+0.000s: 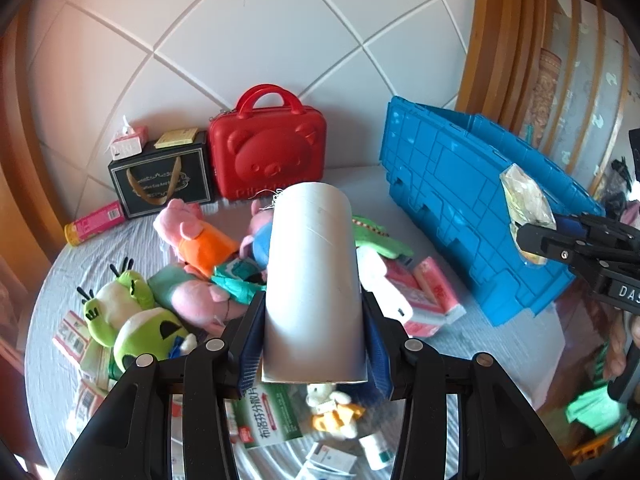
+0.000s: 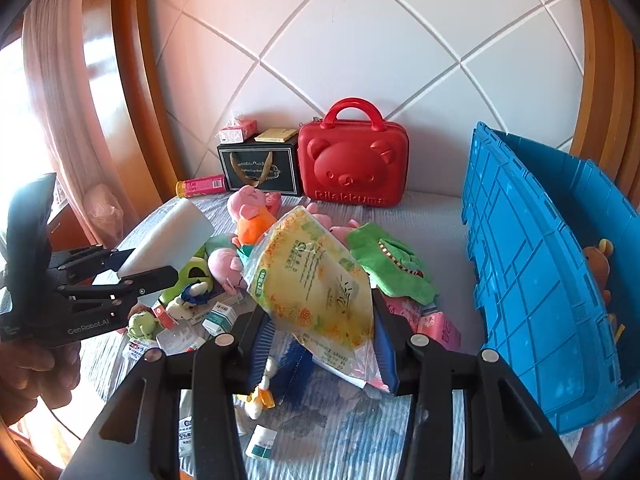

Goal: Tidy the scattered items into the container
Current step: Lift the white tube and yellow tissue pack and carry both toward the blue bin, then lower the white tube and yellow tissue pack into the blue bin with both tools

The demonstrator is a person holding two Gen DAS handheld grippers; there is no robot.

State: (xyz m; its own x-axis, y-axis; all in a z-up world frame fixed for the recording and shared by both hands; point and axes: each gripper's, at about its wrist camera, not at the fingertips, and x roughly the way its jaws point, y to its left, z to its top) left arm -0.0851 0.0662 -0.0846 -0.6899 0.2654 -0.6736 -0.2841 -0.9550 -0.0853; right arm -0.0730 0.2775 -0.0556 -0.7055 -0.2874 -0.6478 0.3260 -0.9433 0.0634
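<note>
My left gripper (image 1: 314, 340) is shut on a white cylinder (image 1: 314, 280) and holds it above the bed; it also shows in the right wrist view (image 2: 168, 240). My right gripper (image 2: 320, 332) is shut on a yellow flowered plastic packet (image 2: 316, 280), held above the pile; the packet also shows in the left wrist view (image 1: 528, 208) in front of the blue crate (image 1: 460, 208). The blue crate (image 2: 532, 264) stands at the right, with an orange plush (image 2: 598, 264) inside. Pink pig plushes (image 1: 192, 236), green plushes (image 1: 132, 320), a green crocodile cloth (image 2: 392, 264) and medicine boxes (image 1: 268, 412) lie scattered.
A red bear case (image 2: 352, 164), a black gift box (image 2: 260, 172) with a tissue pack (image 2: 238, 130) on top, and a pink tube (image 2: 200, 186) stand along the quilted white headboard. Wooden frame posts flank both sides. A curtain (image 2: 60, 100) hangs at the left.
</note>
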